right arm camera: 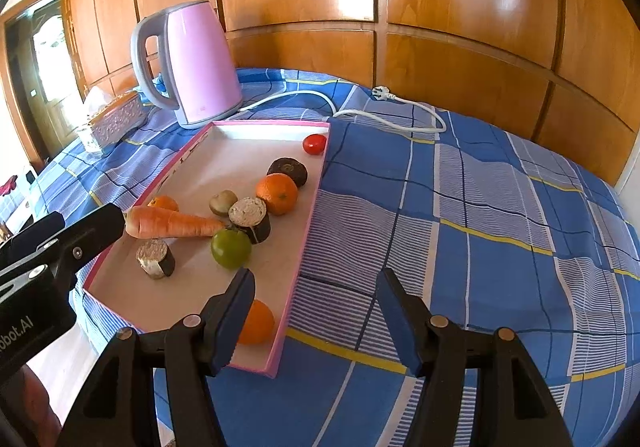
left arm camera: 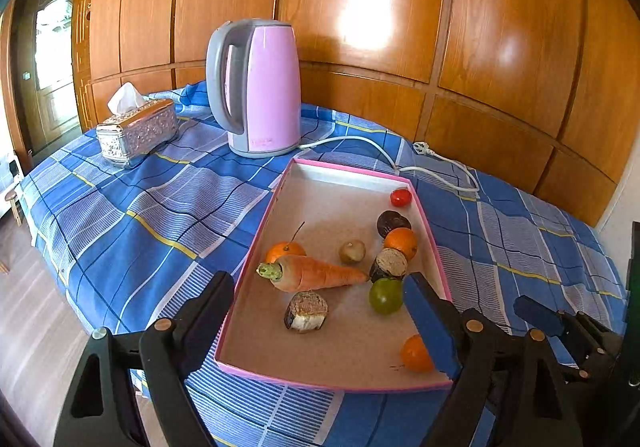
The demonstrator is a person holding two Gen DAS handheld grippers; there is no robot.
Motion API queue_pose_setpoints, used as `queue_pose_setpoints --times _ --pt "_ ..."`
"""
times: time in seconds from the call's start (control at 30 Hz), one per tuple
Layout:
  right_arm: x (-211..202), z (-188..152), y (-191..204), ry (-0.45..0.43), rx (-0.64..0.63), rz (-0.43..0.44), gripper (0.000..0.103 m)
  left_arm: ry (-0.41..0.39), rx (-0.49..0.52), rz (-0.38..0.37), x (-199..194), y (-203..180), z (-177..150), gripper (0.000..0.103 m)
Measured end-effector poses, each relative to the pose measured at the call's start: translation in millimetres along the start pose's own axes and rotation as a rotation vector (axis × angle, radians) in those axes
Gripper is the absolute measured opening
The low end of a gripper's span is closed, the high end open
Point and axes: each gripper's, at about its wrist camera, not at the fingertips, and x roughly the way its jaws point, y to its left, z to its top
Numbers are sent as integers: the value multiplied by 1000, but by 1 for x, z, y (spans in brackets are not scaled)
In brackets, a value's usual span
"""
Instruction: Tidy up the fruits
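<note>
We see a shallow pink-rimmed tray lying on the blue plaid cloth, and all the produce sits inside it. A carrot lies across the middle, with an orange touching it near the tray's left edge. Along the right edge, from far to near, run a red tomato, a dark round fruit, a second orange, a dark cut roll, a green fruit and a third orange at the near right corner. A small brownish item, perhaps a kiwi, sits mid-tray, and another cut roll lies nearer us. The far half of the tray is bare.

Our left gripper is spread wide, straddling the tray's near left edge, grasping nothing. Our right gripper is also released, one finger over the near right corner, the other over open cloth. Beyond the tray's far edge stand a pink kettle, its white cord and a silver tissue box
</note>
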Motion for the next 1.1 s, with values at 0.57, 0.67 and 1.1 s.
queue_pose_setpoints --times 0.57,0.67,1.1 --pt "-1 -2 5 4 -11 7 64 2 -6 2 -1 4 -1 87" --pt "-1 -2 5 4 -11 8 64 2 -7 2 -1 4 -1 87" --pt "-1 -3 8 7 -20 13 64 -1 -15 3 -4 8 -2 90"
